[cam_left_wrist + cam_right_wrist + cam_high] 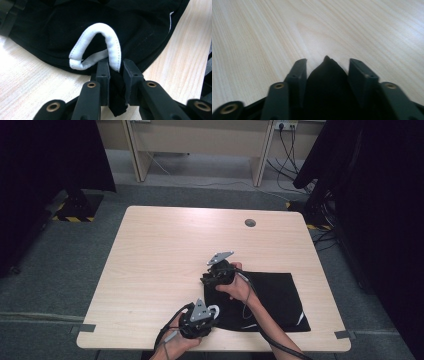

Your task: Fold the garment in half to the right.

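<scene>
Your left gripper (115,68) has its fingers (103,75) clenched on the black garment (140,27), just beside its white band (113,47), which loops above them. Your right gripper (327,63) has a pointed corner of the same garment between its fingers (298,71), but they are not yet pressing it. The garment lies on the worktop (165,250).

Left gripper (206,312) low at near table edge, jaws pinched tight on black garment (272,300) edge beside white loop (100,45); left hand (175,340) wrapped round body, cable trailing back. Right gripper (212,276) farther out, angled toward table, jaws part-open, cloth corner between pads, contact not clear. Right hand (239,287) gripping from behind, forearm running to bottom edge.
</scene>
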`<state>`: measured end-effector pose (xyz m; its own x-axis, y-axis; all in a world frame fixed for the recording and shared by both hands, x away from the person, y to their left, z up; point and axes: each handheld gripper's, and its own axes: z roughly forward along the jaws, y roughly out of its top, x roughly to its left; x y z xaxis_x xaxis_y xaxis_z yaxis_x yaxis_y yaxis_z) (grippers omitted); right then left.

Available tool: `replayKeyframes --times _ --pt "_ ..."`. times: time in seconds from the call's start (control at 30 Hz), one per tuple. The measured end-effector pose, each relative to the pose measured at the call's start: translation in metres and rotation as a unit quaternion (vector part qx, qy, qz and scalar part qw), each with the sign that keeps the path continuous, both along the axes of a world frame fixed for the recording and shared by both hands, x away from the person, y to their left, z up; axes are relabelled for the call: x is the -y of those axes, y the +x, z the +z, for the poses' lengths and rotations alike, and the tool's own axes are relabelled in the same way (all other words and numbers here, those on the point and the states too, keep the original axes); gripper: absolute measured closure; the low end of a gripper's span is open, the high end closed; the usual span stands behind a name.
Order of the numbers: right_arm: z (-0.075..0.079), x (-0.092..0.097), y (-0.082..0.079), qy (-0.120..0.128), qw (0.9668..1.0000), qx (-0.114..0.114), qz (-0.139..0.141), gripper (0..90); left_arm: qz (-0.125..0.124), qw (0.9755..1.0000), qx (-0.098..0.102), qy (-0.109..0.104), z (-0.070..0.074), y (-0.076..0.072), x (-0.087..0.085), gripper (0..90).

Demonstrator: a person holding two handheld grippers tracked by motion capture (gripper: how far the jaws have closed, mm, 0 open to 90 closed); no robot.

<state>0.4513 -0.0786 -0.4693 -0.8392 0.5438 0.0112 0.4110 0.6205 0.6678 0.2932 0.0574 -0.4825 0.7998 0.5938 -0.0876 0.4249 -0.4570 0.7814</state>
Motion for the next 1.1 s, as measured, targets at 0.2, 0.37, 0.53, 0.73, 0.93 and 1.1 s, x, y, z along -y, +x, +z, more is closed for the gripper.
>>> replayKeyframes --times 0.2,0.37,0.53,0.73,0.93,1.1 --pt "0.001 0.006 -0.001 -0.003 1.0000 0.000 0.006 79.6 0.000 1.0000 0.000 0.000 0.000 0.000 0.000 77.0" --pt "0.006 0.008 -0.002 0.010 0.9999 0.000 0.007 82.2 0.002 0.9999 0.004 -0.011 0.001 0.000 -0.002 78.8" --pt "0.024 0.013 -0.005 0.038 0.9991 0.019 0.005 82.6 0.003 0.9999 0.007 -0.015 0.004 0.001 -0.005 79.4" --pt "0.043 0.020 -0.011 0.057 0.9975 0.041 0.006 83.4 0.004 0.9993 0.025 -0.028 0.026 0.001 -0.014 79.7" --pt "0.058 0.029 -0.013 0.086 0.9948 0.053 0.002 83.7 0.002 0.9984 0.034 -0.045 0.044 -0.001 -0.020 79.7" --pt "0.069 0.042 -0.014 0.101 0.9927 0.066 -0.004 83.7 -0.010 0.9971 0.057 -0.048 0.060 0.002 -0.012 79.7"
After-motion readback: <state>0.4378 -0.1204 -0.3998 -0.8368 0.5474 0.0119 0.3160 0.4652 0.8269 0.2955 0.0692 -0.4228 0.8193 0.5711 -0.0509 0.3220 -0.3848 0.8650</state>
